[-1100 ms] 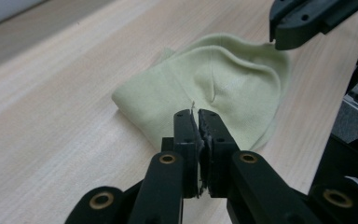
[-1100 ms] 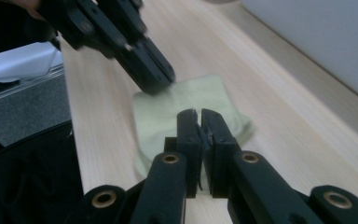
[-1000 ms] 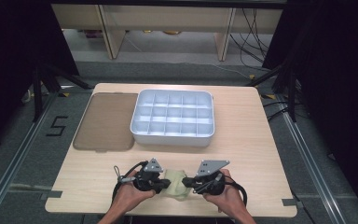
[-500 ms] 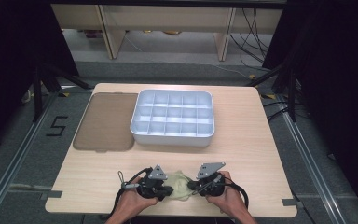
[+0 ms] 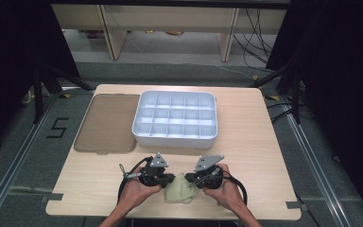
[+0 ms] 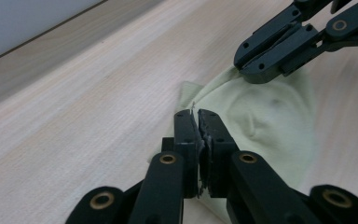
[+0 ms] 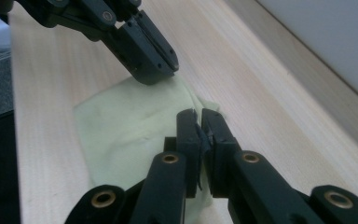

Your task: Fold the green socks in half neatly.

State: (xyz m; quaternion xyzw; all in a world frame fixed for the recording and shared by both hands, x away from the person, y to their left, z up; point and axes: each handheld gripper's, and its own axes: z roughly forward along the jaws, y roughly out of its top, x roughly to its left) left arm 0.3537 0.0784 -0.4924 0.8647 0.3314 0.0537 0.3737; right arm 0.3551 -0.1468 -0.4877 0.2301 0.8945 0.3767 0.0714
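Wooden worktop (image 5: 246, 142): pale green cloth (image 5: 179, 190) at near edge; left gripper (image 5: 171, 178) and right gripper (image 5: 190, 179) fingers clamped on its edges.

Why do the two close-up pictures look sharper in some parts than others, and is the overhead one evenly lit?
Left gripper view: the left gripper and pale green cloth are fairly sharp, the near jaw bases blur. Right gripper view: much the same around the right gripper. High view: the table is brightly lit, the surroundings fall into darkness.
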